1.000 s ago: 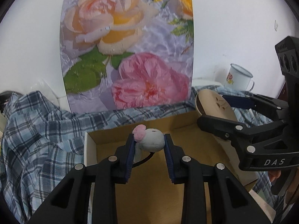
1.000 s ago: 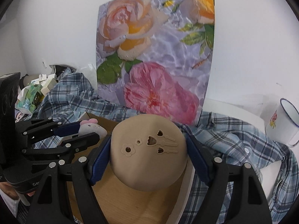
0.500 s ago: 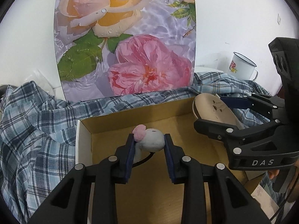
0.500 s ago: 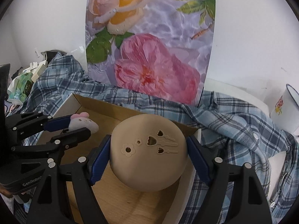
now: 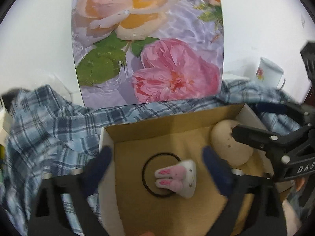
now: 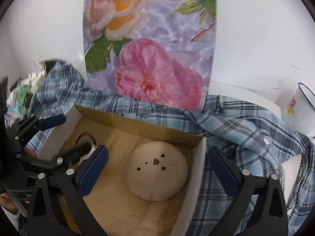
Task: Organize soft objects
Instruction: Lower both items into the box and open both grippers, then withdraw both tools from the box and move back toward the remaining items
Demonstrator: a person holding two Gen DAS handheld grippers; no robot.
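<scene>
Cardboard fills the middle of both my views: an open box (image 5: 173, 125) with white outer walls, resting on a blue plaid shirt (image 5: 49, 129). My left gripper (image 5: 157, 167) is opening, its blue pads spread to either side and blurred, and nothing is pressed between them. Below and between them, on the box floor, lies the bunny (image 5: 179, 176), a small white plush with pink ears, resting on a black band (image 5: 145, 169) that loops out to its left. I see the pads well clear of it on both sides.

My right gripper (image 6: 157, 171) is opening too, jaws wide. Its left pad hangs over the box floor; its right pad is outside the right wall, over the shirt. Between them, apart from both pads, the cushion (image 6: 156, 170) sits on the floor in the right part of the box, a round tan dome with small heart and dot cut-outs on top. From the left wrist view the same cushion (image 5: 230, 145) lies in the far right corner, just beside the bunny, partly behind a black finger of the right gripper.

Behind the box a floral panel (image 5: 149, 43) stands against the white wall. Far right, an enamel mug (image 6: 301, 110) stands past the shirt.
</scene>
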